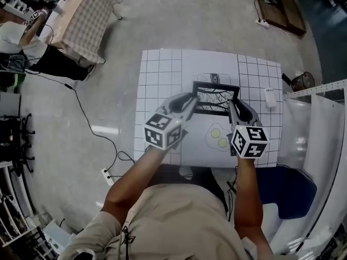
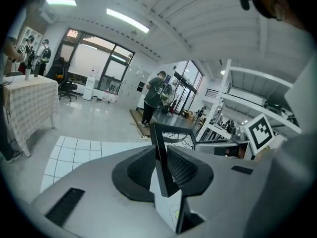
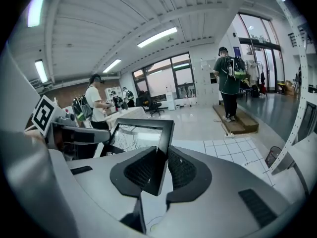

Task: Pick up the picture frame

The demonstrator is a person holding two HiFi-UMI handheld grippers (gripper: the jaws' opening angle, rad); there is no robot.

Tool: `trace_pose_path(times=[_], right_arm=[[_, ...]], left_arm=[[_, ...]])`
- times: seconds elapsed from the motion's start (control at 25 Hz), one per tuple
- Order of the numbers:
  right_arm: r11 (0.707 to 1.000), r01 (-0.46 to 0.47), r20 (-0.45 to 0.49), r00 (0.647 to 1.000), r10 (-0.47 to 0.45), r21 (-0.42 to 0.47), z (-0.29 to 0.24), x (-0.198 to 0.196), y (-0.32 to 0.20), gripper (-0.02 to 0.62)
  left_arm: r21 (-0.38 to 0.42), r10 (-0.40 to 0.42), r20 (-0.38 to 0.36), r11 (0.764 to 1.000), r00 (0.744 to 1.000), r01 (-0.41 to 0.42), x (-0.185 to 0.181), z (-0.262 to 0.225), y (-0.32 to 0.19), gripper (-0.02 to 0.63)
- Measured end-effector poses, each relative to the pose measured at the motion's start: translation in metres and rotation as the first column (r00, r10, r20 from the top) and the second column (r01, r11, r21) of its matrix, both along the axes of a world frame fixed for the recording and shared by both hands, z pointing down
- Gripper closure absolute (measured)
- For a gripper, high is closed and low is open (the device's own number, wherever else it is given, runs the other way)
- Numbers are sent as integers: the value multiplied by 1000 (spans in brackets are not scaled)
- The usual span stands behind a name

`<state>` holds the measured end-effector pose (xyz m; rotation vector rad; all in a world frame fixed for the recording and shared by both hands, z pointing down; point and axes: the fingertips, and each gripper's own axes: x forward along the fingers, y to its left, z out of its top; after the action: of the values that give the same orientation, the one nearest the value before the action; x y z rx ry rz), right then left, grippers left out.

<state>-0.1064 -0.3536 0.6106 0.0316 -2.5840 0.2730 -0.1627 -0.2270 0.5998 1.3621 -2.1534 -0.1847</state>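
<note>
A black picture frame with a line drawing behind its glass hangs above the white gridded table, held between both grippers. My left gripper is shut on the frame's left side. In the left gripper view the frame's edge stands clamped between the ribbed pads of the left gripper. My right gripper is shut on the frame's right side. The right gripper view shows the frame pinched at its right edge by the right gripper.
A small white device lies on the table's right part, and a drawn outline with yellow-green dots marks its near part. A checked-cloth table stands far left, a blue chair near right. A person stands across the room.
</note>
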Motion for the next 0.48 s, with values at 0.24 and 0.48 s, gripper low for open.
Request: trace_pose_path(times=[0.24,0.48], right_arm=[[997,-41,130,991,32,71,-71,4,2,512],[988,-61,241,970,26,140,-132,12,18,512]], left_arm=[[100,18,122,995,992,-31,-1,-68,0,532],[179,14,219,982,976,-54,4,-123,15,532]])
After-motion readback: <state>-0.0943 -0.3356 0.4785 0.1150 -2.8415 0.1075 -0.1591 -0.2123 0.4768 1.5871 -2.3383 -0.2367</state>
